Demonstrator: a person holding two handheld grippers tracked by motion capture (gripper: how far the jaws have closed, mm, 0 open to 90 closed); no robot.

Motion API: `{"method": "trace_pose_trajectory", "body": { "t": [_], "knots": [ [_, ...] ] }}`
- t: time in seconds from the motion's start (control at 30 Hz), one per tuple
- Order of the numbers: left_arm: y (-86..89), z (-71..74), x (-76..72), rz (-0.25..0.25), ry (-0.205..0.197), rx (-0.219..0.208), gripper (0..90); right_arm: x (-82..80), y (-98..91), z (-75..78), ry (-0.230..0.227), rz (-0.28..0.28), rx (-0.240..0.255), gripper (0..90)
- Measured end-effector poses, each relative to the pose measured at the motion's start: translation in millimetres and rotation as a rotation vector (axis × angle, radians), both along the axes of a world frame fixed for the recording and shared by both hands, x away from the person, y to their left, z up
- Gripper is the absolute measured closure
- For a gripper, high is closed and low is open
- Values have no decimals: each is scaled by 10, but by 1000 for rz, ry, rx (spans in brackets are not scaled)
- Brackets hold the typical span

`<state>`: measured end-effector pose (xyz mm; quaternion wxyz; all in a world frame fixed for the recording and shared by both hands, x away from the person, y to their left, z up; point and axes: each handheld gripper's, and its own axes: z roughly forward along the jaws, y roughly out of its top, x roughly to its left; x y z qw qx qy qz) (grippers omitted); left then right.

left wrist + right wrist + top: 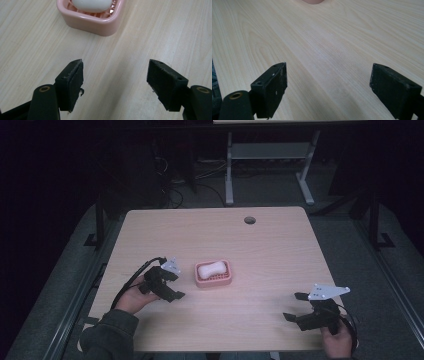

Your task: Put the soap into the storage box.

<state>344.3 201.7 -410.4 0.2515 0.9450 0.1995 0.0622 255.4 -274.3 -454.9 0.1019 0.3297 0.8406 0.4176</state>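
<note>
A pink soap dish (213, 274) stands near the middle of the wooden table (270, 250), with a white bar of soap (210, 269) lying in it. My left gripper (176, 285) is just left of the dish, held low over the table with its jaws pointing toward it. In the left gripper view the jaws (115, 77) stand wide apart over bare wood, and the dish (95, 23) with the soap (91, 5) lies a short way ahead. My right gripper (292, 306) rests near the table's front right, open and with nothing between its fingers (328, 85). The dish's edge (313, 1) peeks in at the top.
A round cable hole (249, 220) sits near the table's far edge. Behind the table stand the white legs of another desk (229, 175), with cables on the dark floor. A person's sleeve (107, 335) comes in at the bottom left.
</note>
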Motion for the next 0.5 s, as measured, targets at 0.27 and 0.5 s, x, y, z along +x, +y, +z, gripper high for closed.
{"method": "trace_pose_trajectory", "body": {
  "t": [0.27, 0.5],
  "knots": [
    [63, 3, -66, 9, -10, -2, 284, 8, 4, -8, -3, 5, -7, 142],
    [131, -19, -180, -3, -5, -2, 281, 3, 13, -9, 4, 3, -11, 142]
  ]
}}
